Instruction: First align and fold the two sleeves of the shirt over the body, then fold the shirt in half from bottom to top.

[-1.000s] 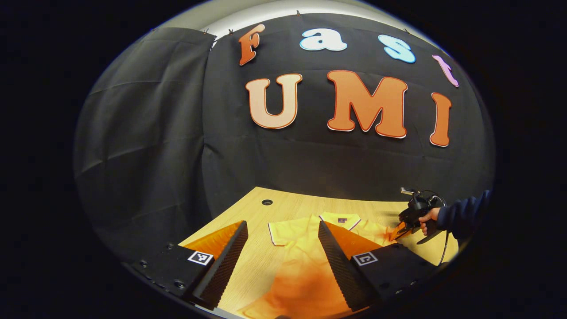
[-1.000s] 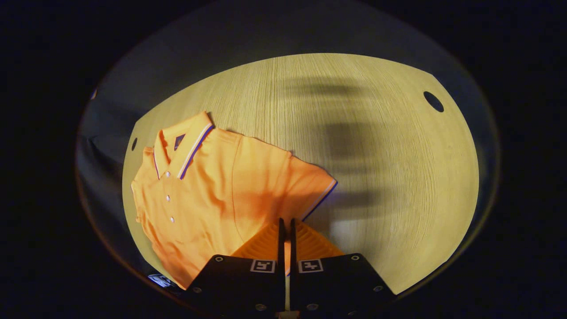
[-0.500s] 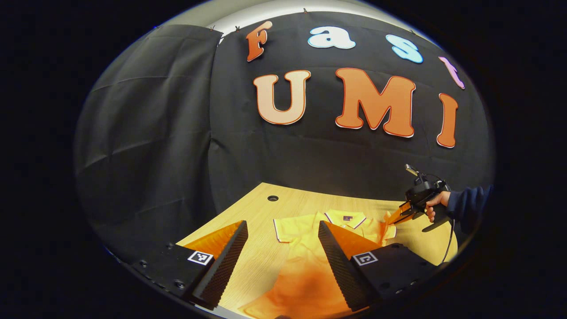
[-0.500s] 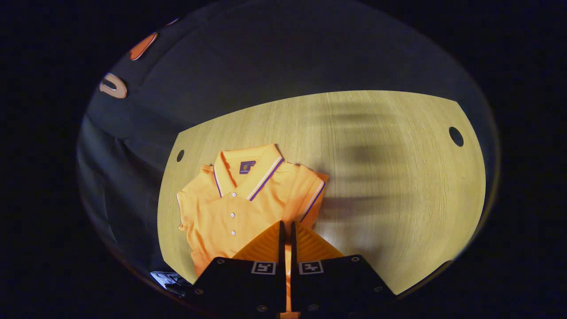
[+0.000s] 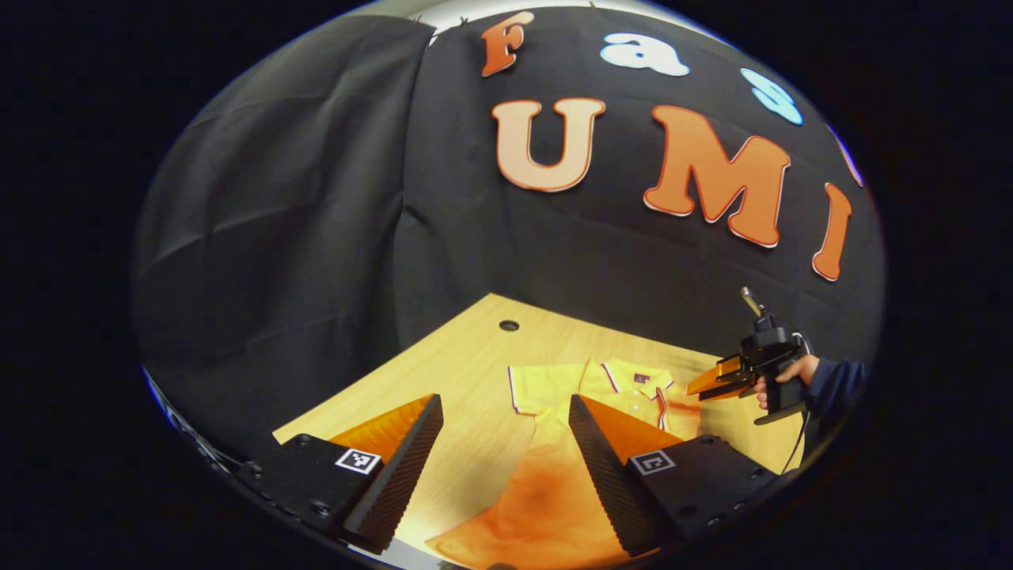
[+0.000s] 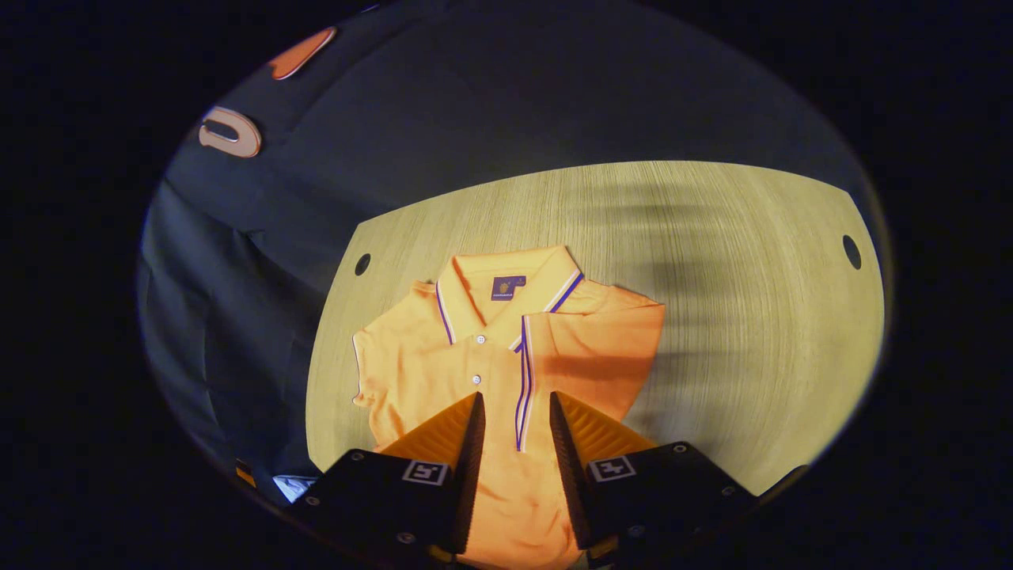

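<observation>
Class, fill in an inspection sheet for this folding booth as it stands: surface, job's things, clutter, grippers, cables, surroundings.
Surface: pale wooden table with round holes near its corners.
Job's things: orange polo shirt lying flat, collar away from the person; right sleeve folded over the body, its striped cuff along the placket; left sleeve spread out, not yet folded.
Clutter: nothing seen on the table.
Grippers: left gripper open above the shirt's lower part; right gripper open, holding nothing.
Cables: dark cable hanging from the right gripper's handle.
Surroundings: black cloth wall behind the table.
</observation>
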